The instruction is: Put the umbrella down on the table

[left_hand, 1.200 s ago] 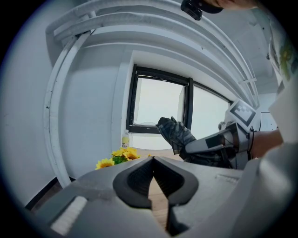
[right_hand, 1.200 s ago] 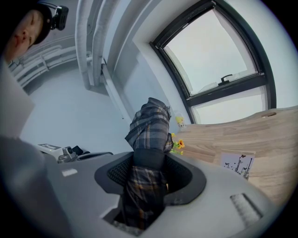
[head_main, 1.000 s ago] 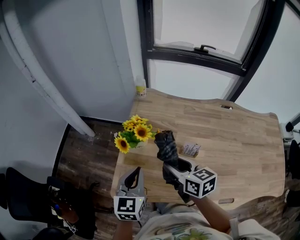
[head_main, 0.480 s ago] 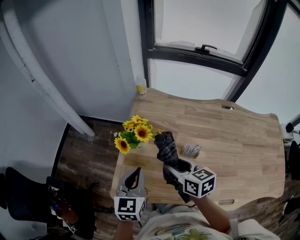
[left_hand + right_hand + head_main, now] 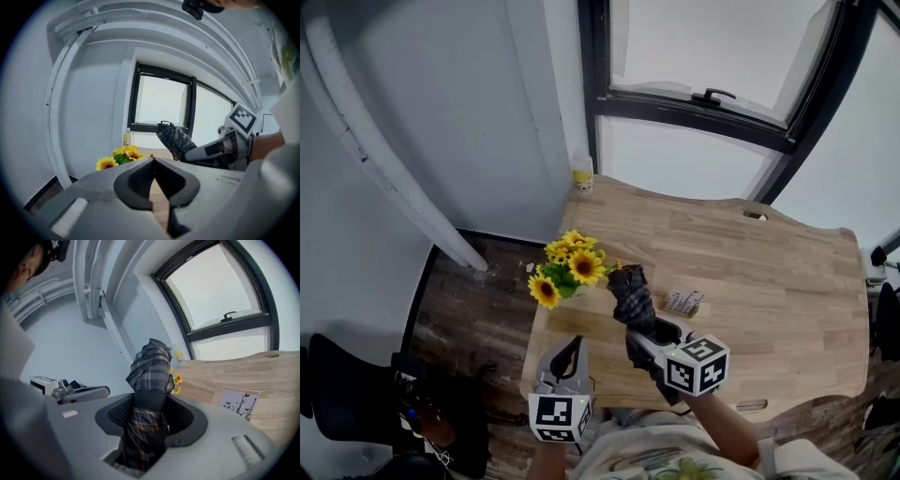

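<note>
A folded dark plaid umbrella (image 5: 630, 295) stands tilted above the near left part of the wooden table (image 5: 769, 272), with my right gripper (image 5: 642, 339) shut on its lower half. In the right gripper view the umbrella (image 5: 150, 373) fills the gap between the jaws of that gripper (image 5: 150, 405) and sticks out past them. My left gripper (image 5: 572, 349) hovers at the table's near left corner, shut and holding nothing. In the left gripper view its tips (image 5: 153, 160) meet, and the umbrella (image 5: 176, 138) shows to the right, ahead of them.
A bunch of sunflowers (image 5: 567, 267) sits on the table's left edge, just left of the umbrella. A small printed card (image 5: 682, 300) lies to the umbrella's right. A small bottle (image 5: 581, 178) stands at the far left corner by the window. Dark floor lies left of the table.
</note>
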A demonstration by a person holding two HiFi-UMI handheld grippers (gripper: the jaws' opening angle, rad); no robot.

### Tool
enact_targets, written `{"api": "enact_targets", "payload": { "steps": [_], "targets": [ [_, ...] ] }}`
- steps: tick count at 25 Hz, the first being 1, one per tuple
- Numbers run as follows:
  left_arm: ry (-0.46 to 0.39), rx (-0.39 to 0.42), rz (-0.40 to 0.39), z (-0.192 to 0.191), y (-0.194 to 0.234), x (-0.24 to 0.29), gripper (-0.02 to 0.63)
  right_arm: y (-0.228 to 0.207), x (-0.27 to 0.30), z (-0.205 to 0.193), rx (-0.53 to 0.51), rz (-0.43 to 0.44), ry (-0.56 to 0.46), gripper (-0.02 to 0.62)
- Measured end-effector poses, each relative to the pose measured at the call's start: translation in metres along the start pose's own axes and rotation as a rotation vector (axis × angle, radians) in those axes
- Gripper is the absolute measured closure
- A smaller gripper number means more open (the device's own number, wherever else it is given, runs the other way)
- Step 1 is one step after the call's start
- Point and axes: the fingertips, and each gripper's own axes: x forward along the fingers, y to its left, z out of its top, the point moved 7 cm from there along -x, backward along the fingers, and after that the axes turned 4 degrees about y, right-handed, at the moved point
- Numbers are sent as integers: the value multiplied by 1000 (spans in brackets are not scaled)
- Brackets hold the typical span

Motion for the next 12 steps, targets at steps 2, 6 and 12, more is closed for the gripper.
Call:
{"api": "enact_targets", "payload": {
  "steps": [2, 6, 12],
  "targets": [
    [4, 1, -2, 0, 0, 1, 601, -1, 1, -1, 1, -1, 4, 400],
    [8, 2, -4, -2, 0, 4, 601, -3, 4, -4, 3, -2, 13, 400],
    [17, -2, -1, -3, 0, 5, 601, -8, 7, -7, 3, -11, 30, 400]
  ]
}}
